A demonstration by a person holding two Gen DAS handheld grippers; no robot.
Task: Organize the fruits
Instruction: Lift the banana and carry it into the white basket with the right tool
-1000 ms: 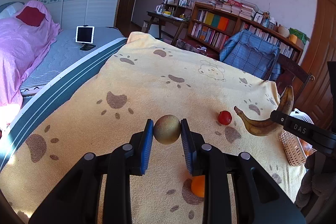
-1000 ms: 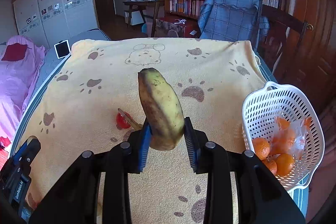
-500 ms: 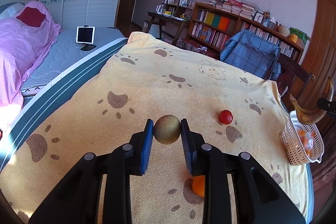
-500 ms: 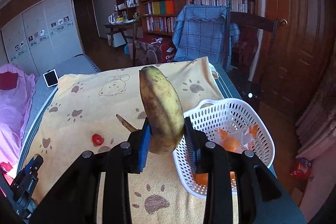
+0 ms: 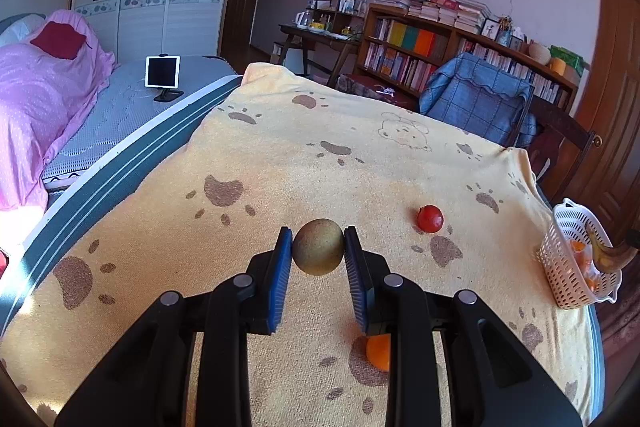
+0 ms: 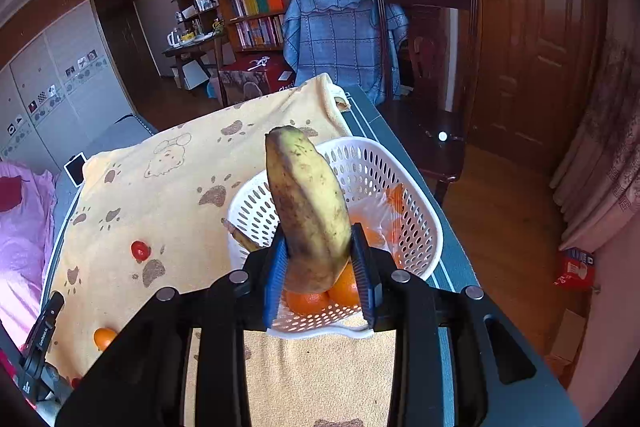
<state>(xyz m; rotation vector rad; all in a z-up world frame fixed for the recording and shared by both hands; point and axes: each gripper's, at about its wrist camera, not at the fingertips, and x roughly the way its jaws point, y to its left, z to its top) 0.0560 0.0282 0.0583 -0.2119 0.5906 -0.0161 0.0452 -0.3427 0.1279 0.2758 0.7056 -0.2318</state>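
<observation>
My left gripper [image 5: 318, 247] is shut on a round greenish-brown fruit [image 5: 318, 247], held above the yellow paw-print blanket [image 5: 320, 155]. A red tomato [image 5: 430, 218] lies to its right and an orange [image 5: 379, 351] shows under the right finger. My right gripper [image 6: 320, 255] is shut on a spotted banana [image 6: 306, 203], held over the white basket [image 6: 416, 195] at the table's right edge. The basket holds several oranges [image 6: 306, 301] in a clear bag. In the left wrist view the basket [image 5: 568, 267] stands far right with the banana [image 5: 608, 255] over it.
A chair with a blue plaid cover [image 6: 340, 31] stands behind the table. A bookshelf [image 5: 440, 43] lines the back wall, a wooden door [image 6: 532, 47] is at the right. A bed with a pink cover [image 5: 40, 99] and a tablet [image 5: 162, 71] lie at the left.
My right gripper has carried the banana rightward from over the blanket near the tomato to above the basket. My left gripper has stayed in place with the round fruit.
</observation>
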